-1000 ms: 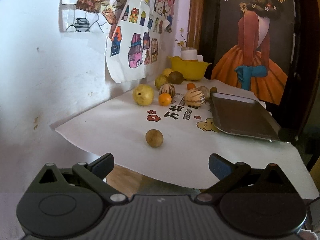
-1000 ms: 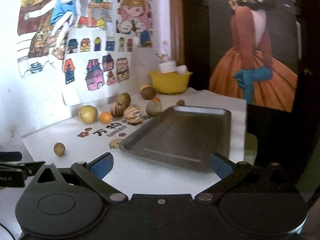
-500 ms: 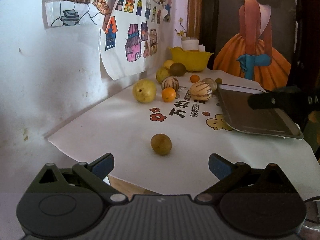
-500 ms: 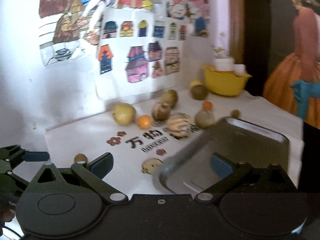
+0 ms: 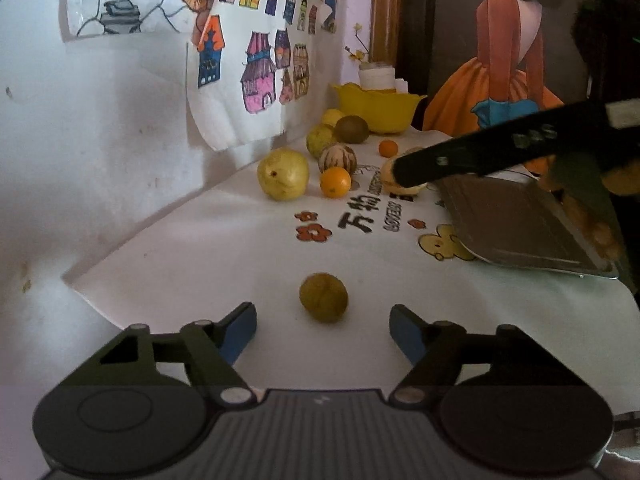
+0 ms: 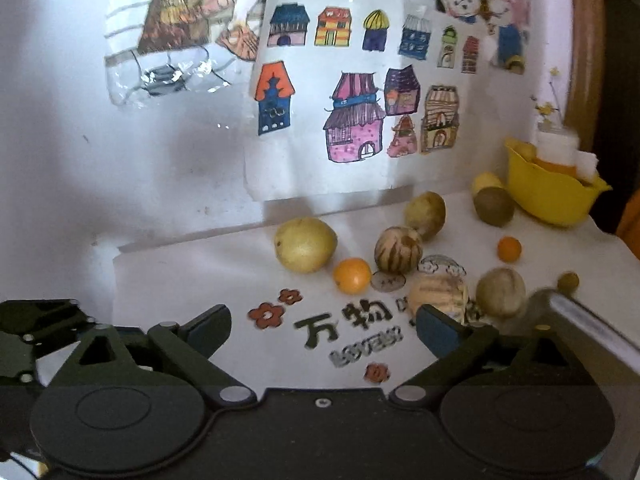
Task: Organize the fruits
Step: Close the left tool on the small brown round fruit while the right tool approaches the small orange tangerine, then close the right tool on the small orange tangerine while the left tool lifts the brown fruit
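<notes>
Low over the table, both spread grippers, left gripper (image 5: 323,330) and right gripper (image 6: 323,328), point toward the fruits (image 6: 306,245).

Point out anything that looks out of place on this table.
One small brownish fruit sits alone near the front edge of the white mat, apart from the fruit cluster by the wall. It lies just ahead of the open left gripper. The metal tray holds no fruit.

Lone fruit (image 5: 323,298) nearest on the sheet (image 5: 200,248), tray (image 5: 516,224) right, fruit cluster (image 5: 320,164) behind, bowl (image 5: 378,108) farthest back.
</notes>
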`<state>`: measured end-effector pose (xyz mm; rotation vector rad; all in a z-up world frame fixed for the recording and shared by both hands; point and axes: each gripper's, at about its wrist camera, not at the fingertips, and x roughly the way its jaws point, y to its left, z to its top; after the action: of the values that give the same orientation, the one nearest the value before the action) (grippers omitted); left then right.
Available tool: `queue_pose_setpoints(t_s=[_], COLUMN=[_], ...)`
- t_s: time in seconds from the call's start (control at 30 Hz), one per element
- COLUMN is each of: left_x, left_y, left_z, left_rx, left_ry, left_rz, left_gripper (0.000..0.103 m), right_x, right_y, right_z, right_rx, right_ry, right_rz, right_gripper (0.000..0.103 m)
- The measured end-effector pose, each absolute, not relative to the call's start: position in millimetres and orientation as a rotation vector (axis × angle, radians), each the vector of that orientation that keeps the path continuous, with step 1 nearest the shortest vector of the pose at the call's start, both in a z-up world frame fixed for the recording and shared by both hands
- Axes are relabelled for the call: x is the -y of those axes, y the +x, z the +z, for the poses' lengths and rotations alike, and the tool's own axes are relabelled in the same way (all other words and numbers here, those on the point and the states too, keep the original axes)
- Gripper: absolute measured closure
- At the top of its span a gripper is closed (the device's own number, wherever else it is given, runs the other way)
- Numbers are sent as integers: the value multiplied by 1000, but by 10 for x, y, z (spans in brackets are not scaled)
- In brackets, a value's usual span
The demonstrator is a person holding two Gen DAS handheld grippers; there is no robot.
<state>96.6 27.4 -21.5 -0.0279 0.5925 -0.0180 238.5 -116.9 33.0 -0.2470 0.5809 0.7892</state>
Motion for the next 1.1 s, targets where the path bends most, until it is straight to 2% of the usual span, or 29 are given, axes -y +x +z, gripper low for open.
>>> queue_pose_setpoints(t_s=[0.13,0.27,0.4,0.67,0.93,1.1], left_x=[-298,-304,-289,-287,-292,-289], left_y=[1027,1085,1133,1309,1423,1478], left_z=[-209,-218,-234,-231,-233,-229], left_rx=[-583,-576,-566,-563,-570,-578], left_ry=[-35,-31,-30,-39,-46,-53], left_rz=[-6,-1,-3,-6,0,11], left_gripper=[42,61,71,71,72,72], right_x=[1074,979,871,693,505,455], right_y=[2629,2778,2820,3010,3175,3232], right_z=[305,254,181,26,-85,-130], right_rx=[-595,-614,-601,-608,-626,-633], right_ry=[-267,-300,-360,-416,-500,-513], right_rz=[836,885,915,910,900,885], right_gripper=[9,11,13,20,37,51])
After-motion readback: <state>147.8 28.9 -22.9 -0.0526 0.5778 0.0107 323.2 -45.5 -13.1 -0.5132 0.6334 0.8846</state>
